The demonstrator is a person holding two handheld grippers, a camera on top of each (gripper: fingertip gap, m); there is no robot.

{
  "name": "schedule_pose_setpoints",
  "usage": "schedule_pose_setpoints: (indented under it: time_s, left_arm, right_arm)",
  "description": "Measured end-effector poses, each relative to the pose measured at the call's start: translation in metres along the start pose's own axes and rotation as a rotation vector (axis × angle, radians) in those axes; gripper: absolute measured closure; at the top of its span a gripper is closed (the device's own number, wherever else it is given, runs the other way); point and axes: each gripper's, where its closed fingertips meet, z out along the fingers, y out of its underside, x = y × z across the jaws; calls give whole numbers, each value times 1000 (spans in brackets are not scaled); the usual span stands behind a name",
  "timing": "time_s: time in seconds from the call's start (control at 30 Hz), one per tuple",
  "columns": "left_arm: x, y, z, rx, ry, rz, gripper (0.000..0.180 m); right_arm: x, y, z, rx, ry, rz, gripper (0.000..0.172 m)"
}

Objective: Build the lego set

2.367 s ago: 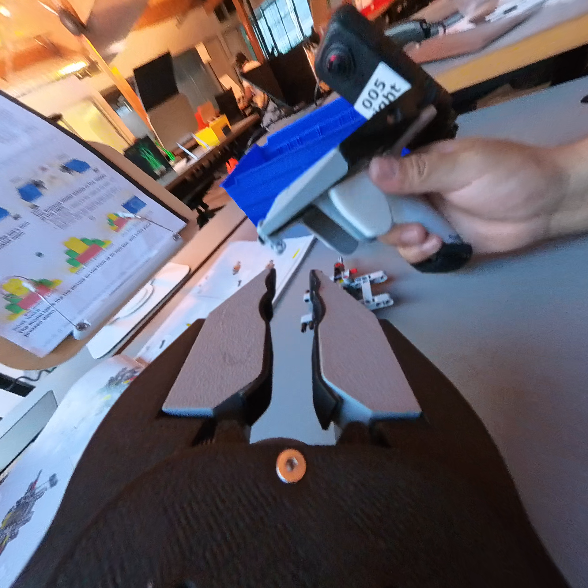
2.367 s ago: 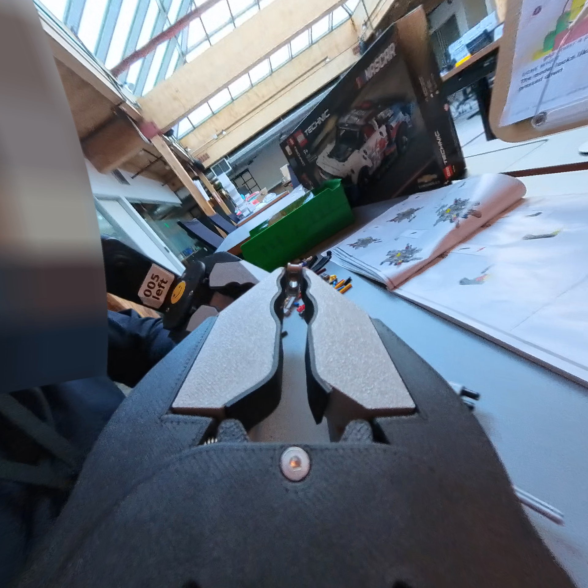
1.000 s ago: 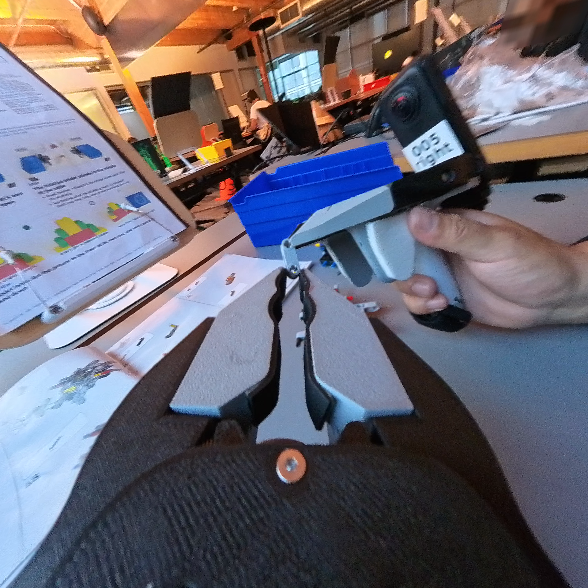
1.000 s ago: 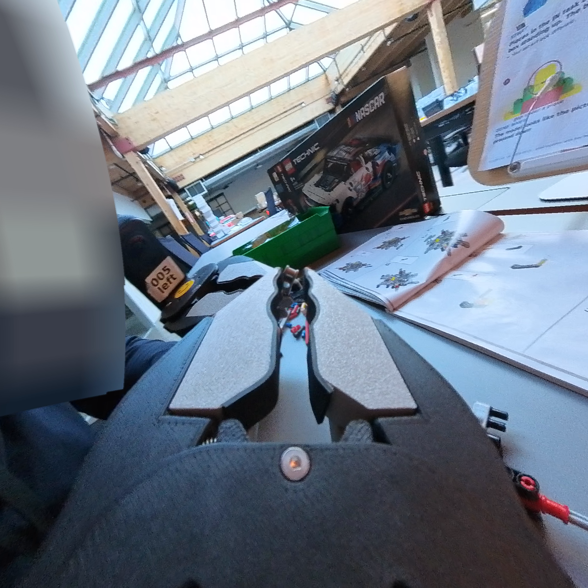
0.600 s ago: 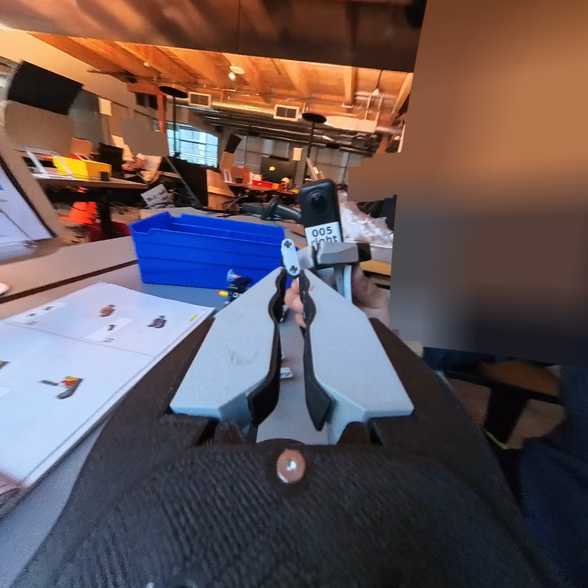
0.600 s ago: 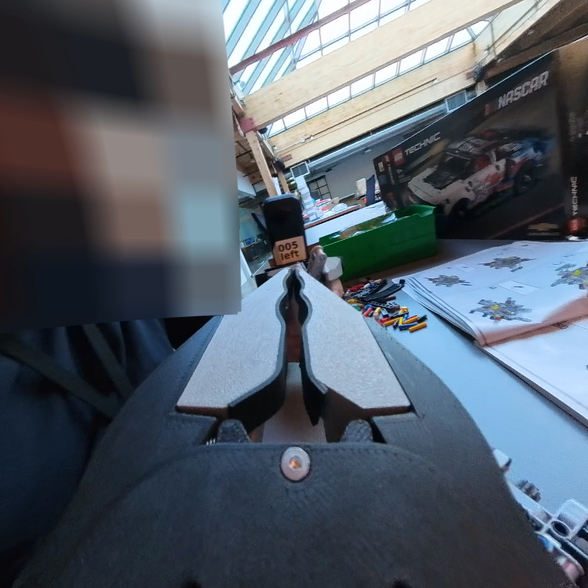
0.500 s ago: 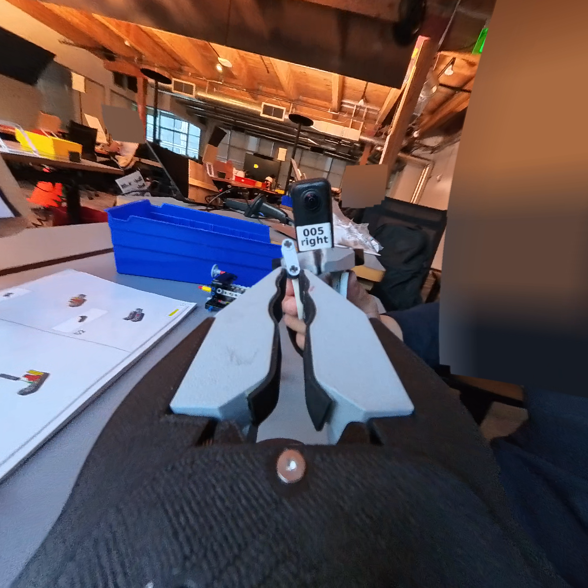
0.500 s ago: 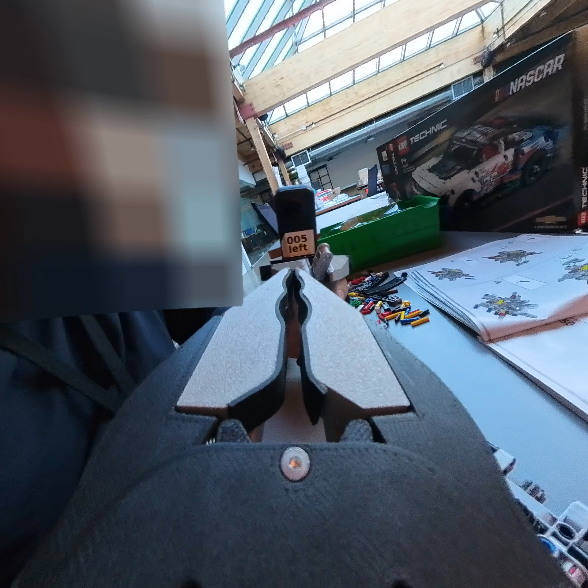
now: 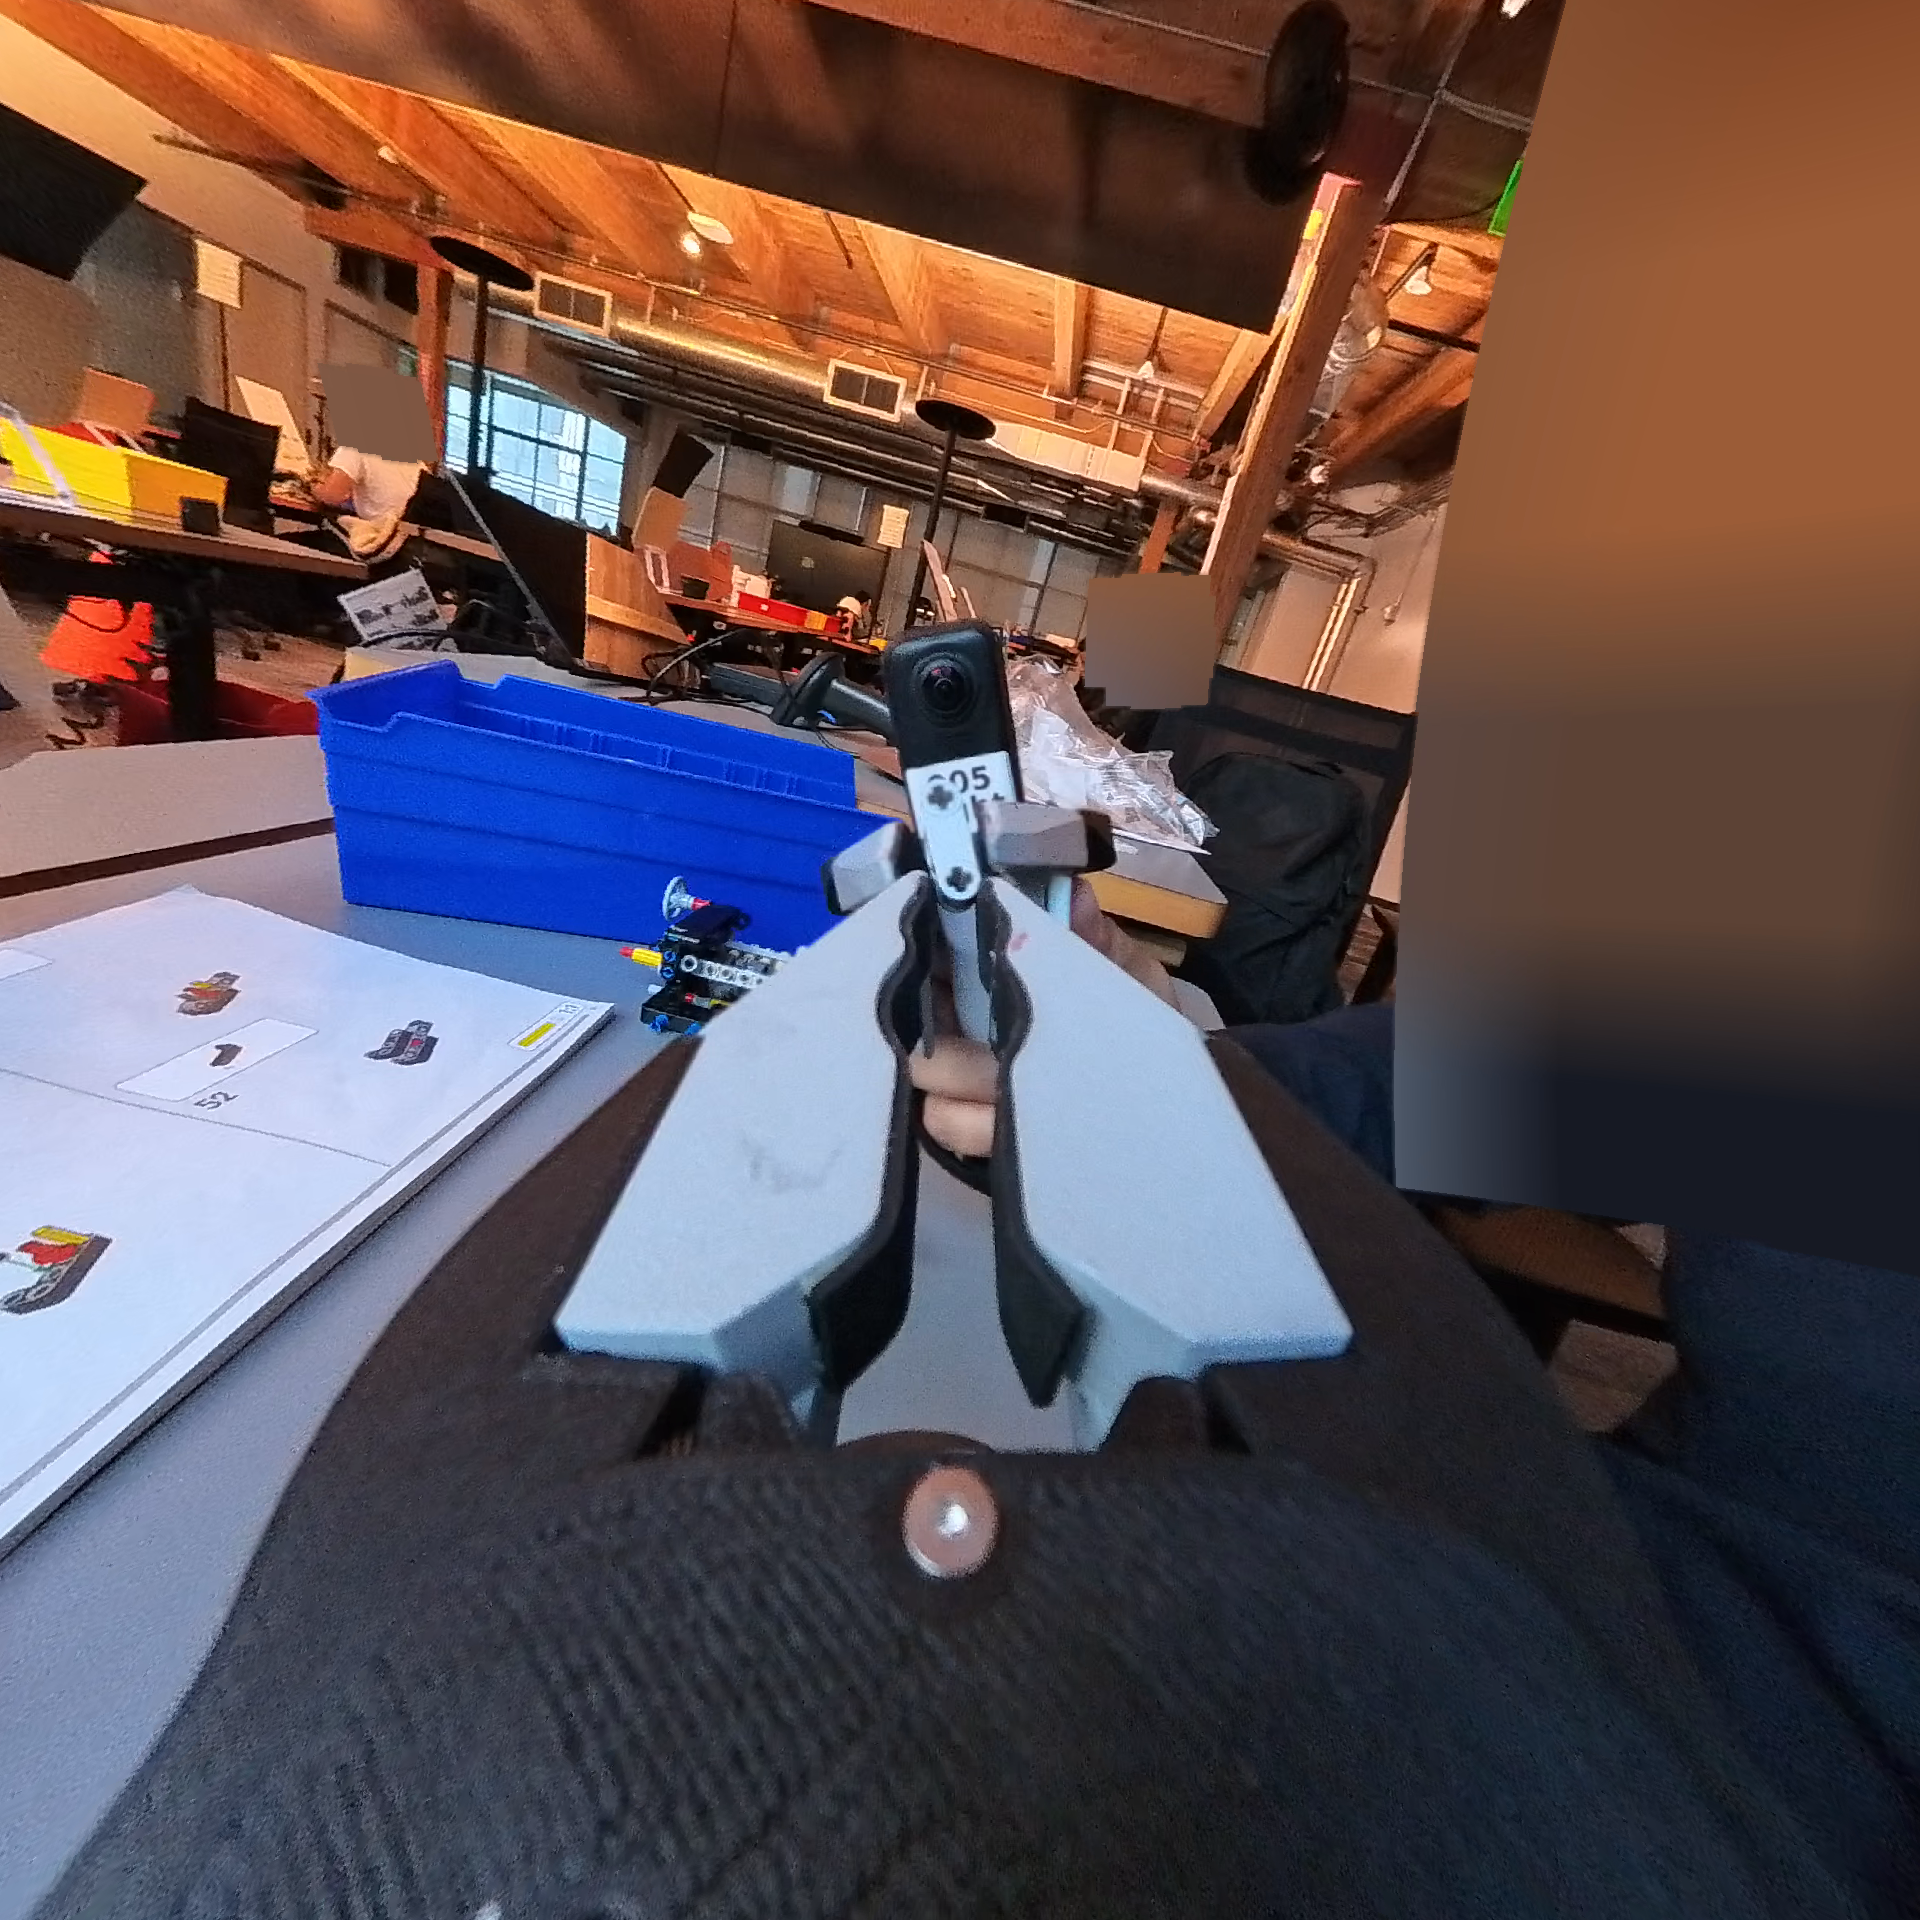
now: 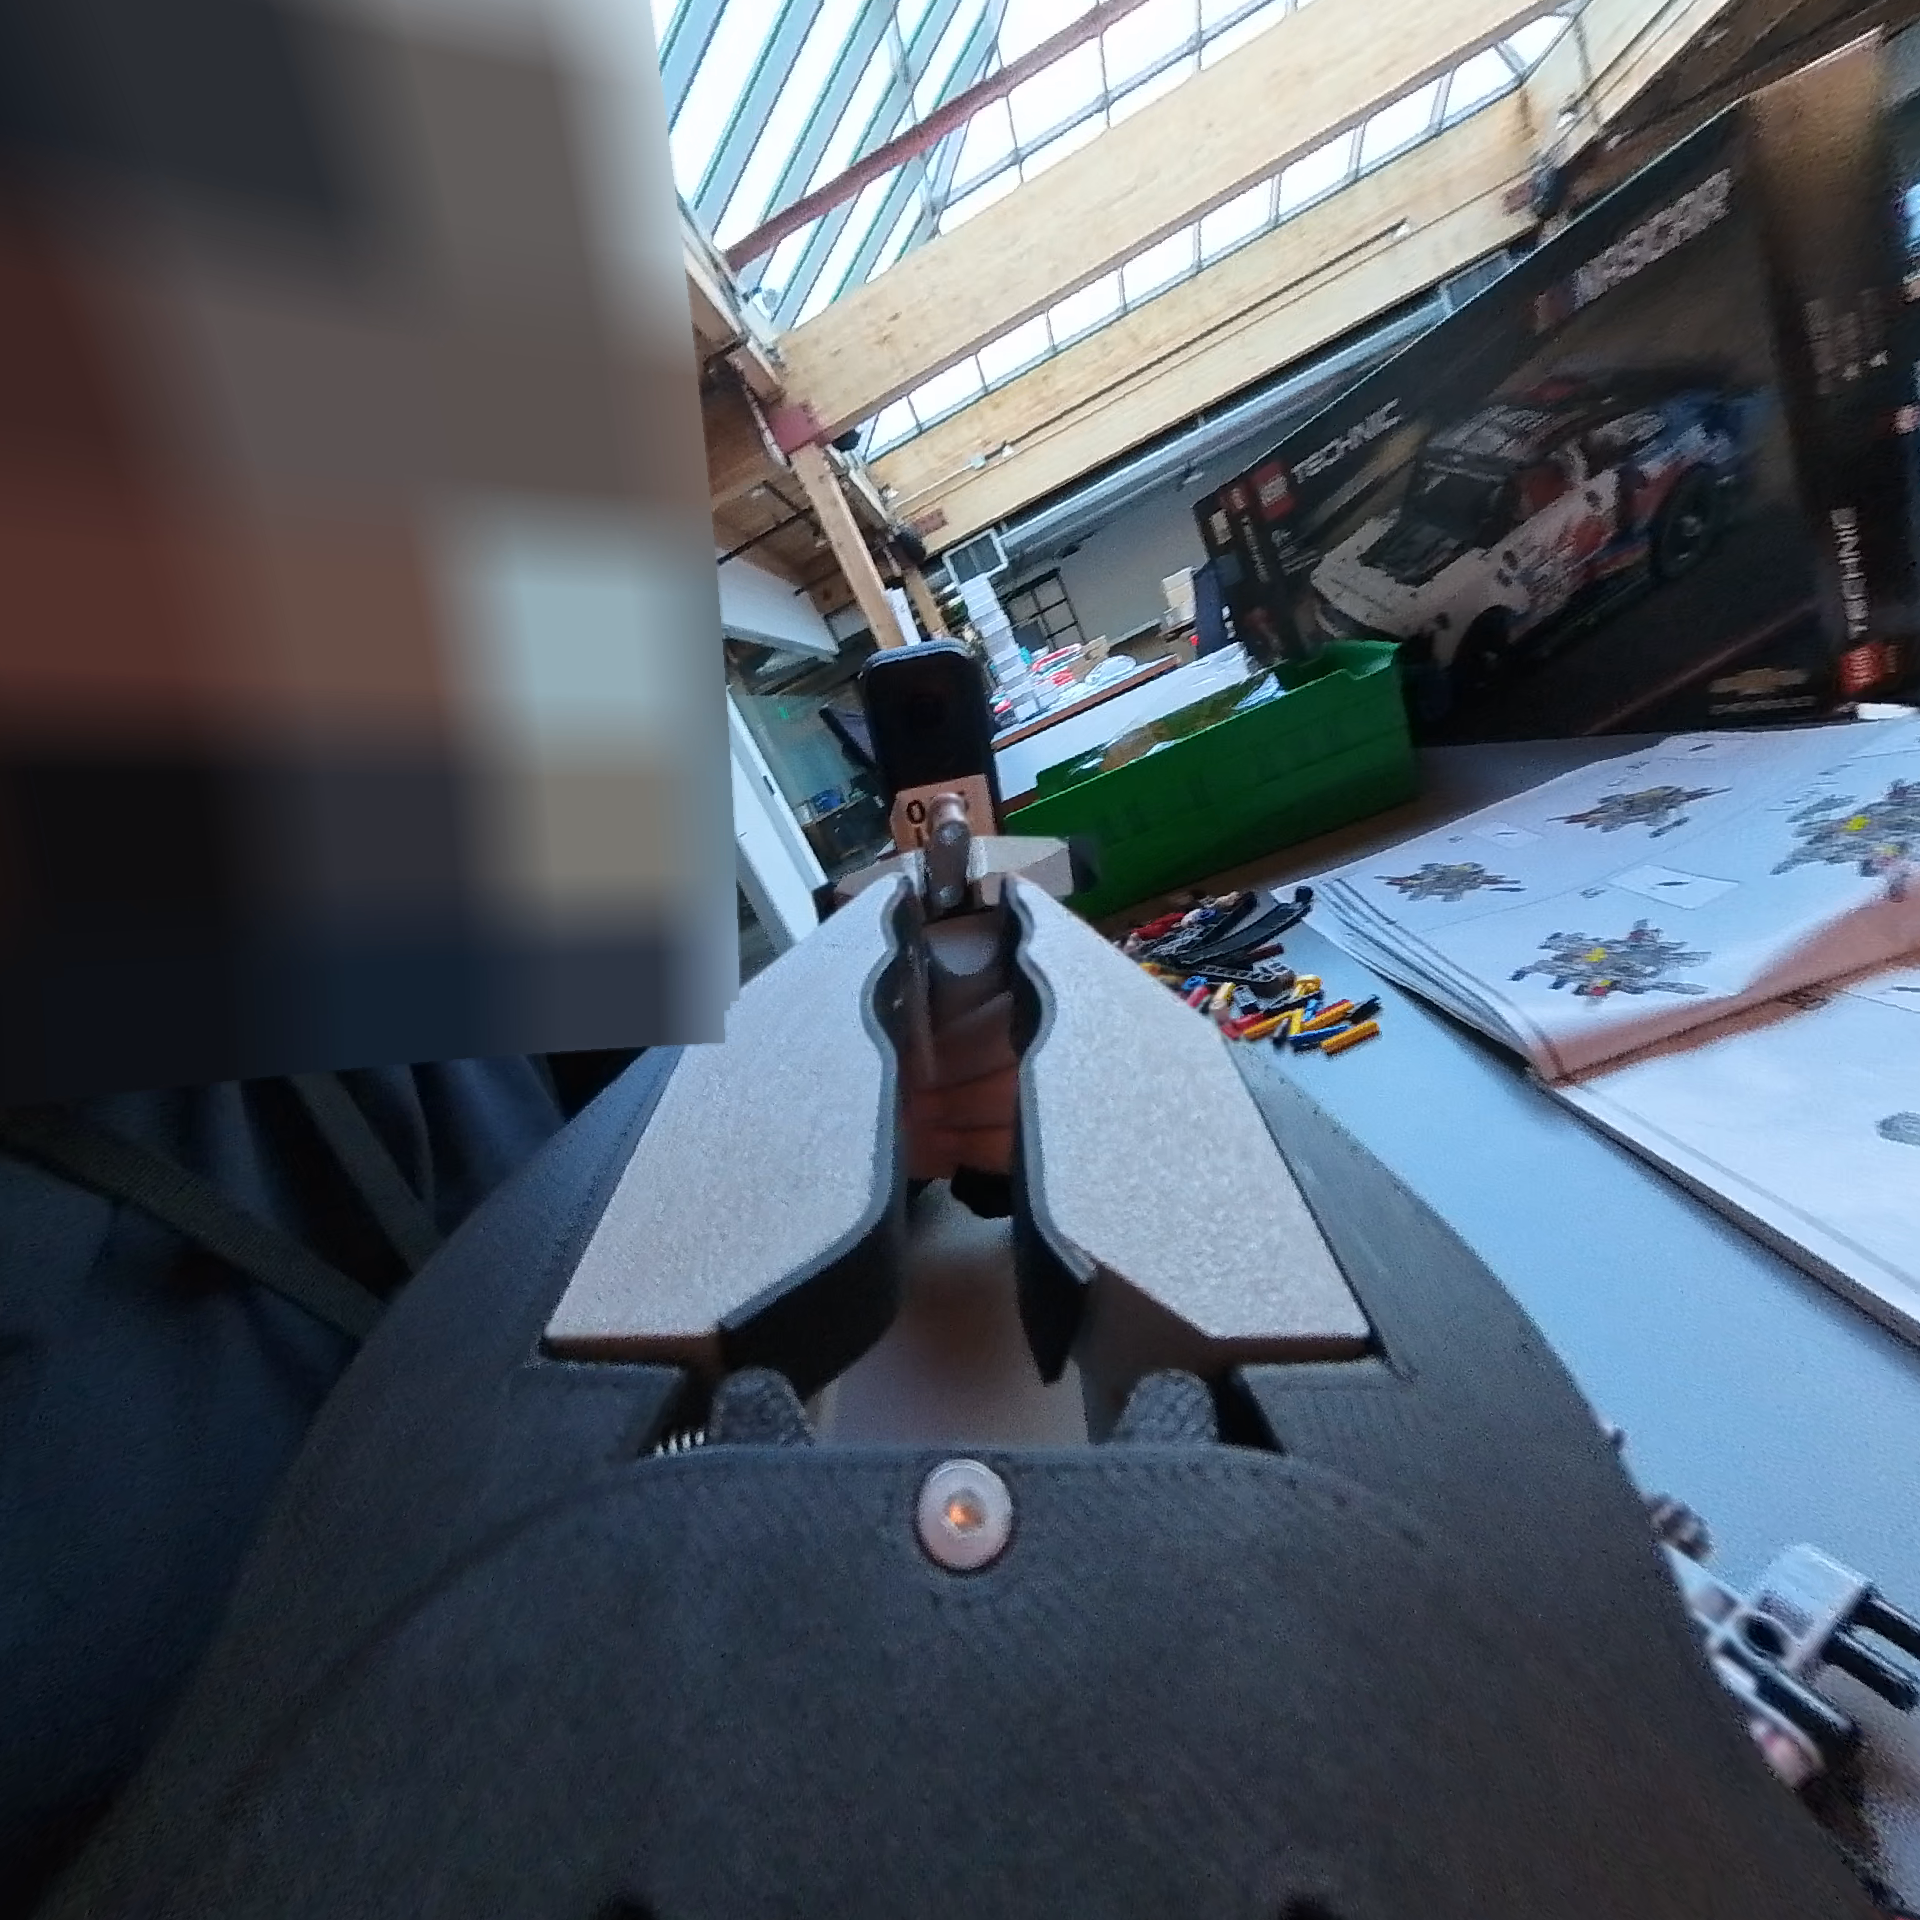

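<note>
Pale grey beam upright, long axis vertical, lower end pinched in left gripper | right gripper head-on opposite, tips parted either side of beam, not pressing | above desk edge, blue bin well apart

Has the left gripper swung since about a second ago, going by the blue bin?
Yes. The left gripper has turned rightward: the blue bin, earlier above its fingertips, now lies left of them. Its fingers are shut on a small light-grey beam.

Printed writing on black box, booklet page, white camera sticker.
</note>
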Motion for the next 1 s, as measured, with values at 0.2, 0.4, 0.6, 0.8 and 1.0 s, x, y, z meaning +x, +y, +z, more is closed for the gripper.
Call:
schedule_pose_setpoints:
  time_s: [0.2, 0.4, 0.6, 0.8, 1.0]
  left_arm:
    - [-3, -5, -3, 36, 0, -38, 175]
    - [-4, -3, -3, 31, -5, -35, 175]
    - [0, 3, 1, -5, 16, -35, 175]
    - [1, 15, 5, -68, 31, -68, 175]
    - [1, 19, 7, -88, 28, -78, 175]
  right_arm:
    - [-2, 7, 4, -44, -8, -17, 159]
    - [2, 4, 0, -34, 4, -6, 158]
    - [-1, 6, 3, -45, -2, -24, 161]
    - [-2, 3, 2, -23, -18, -5, 164]
    - [0, 4, 1, -39, -9, 1, 167]
